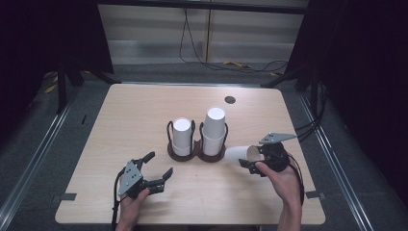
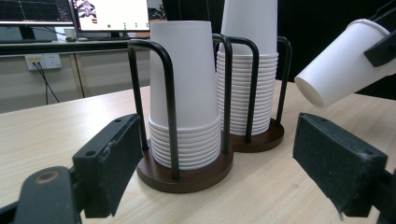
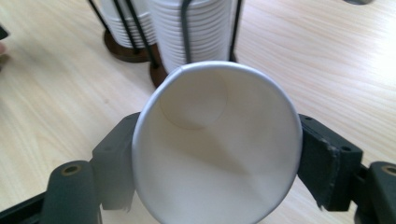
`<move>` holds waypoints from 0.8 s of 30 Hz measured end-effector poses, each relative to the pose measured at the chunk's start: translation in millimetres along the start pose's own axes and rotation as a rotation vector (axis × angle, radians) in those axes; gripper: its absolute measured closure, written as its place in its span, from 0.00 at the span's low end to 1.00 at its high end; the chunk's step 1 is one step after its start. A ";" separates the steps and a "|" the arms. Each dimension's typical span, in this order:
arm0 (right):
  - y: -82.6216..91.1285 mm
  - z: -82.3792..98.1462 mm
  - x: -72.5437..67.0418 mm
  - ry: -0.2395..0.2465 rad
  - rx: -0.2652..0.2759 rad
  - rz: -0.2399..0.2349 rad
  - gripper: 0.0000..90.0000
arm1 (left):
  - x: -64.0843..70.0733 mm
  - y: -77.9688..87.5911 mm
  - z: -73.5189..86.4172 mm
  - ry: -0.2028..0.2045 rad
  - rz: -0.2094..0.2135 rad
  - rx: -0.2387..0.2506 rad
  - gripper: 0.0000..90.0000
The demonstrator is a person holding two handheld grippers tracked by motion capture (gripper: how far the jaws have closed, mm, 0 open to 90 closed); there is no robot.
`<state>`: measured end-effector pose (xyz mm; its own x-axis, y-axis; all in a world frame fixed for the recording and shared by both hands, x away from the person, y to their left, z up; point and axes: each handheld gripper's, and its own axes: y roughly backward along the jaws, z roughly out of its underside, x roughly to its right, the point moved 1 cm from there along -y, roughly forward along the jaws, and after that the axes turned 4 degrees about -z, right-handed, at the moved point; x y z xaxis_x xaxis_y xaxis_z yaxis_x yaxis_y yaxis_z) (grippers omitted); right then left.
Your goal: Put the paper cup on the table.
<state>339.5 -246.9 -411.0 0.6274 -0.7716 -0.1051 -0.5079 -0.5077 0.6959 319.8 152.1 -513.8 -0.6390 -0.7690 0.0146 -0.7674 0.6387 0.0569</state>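
Observation:
Two stacks of upside-down white paper cups stand mid-table in a black wire holder point(image 1: 169, 131) with brown round bases. The left stack point(image 1: 182, 136) point(image 2: 186, 93) is shorter than the right stack point(image 1: 214, 129) point(image 2: 247, 79) point(image 3: 196, 32). My right gripper point(image 1: 254, 155) point(image 3: 215, 172) is shut on a single white paper cup point(image 1: 236, 155) point(image 2: 338, 70) point(image 3: 215, 144), held near its rim. That cup lies tilted just right of the holder, its bottom toward the stacks and its mouth facing the right gripper view. My left gripper point(image 1: 159, 164) point(image 2: 226, 163) is open near the front left, its jaws pointing at the left stack with nothing between them.
The light wooden table point(image 1: 144, 106) has a small dark round grommet point(image 1: 230, 99) at the back right. Cables point(image 1: 192, 43) lie on the floor beyond the far edge. Monitors point(image 2: 109, 14) stand on a desk in the background of the left gripper view.

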 end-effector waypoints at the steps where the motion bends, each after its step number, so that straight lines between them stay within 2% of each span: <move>1: 1.6 -1.4 1.2 -0.001 -0.009 0.004 0.26 | 0.3 -0.1 0.0 -0.001 -0.003 0.001 0.17; 6: 4.8 -9.8 6.1 0.002 -0.062 0.028 0.26 | -0.6 -0.6 -0.2 0.004 -0.015 -0.006 0.17; 8: 4.5 -14.8 9.8 0.015 -0.090 0.045 0.26 | 0.3 -0.7 -0.2 0.009 -0.033 -0.007 0.18; 9: 4.1 -17.3 12.1 0.014 -0.107 0.052 0.26 | 0.4 -1.1 -0.4 0.002 -0.024 -0.011 0.18; 13: 0.3 -26.6 21.5 0.011 -0.155 0.069 0.26 | 0.4 -1.2 -0.4 0.013 -0.035 -0.012 0.18; 18: -5.6 -37.1 30.9 0.014 -0.210 0.086 0.26 | 0.3 -1.1 -0.5 0.001 -0.027 -0.013 0.17; 24: -11.8 -49.4 37.9 0.029 -0.300 0.101 0.26 | 0.1 -1.3 -0.4 0.014 -0.032 -0.012 0.17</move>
<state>398.5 -251.2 -388.1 0.6012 -0.7991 -0.0078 -0.3746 -0.2904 0.8805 320.8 151.2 -513.5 -0.6129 -0.7897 0.0270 -0.7869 0.6131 0.0697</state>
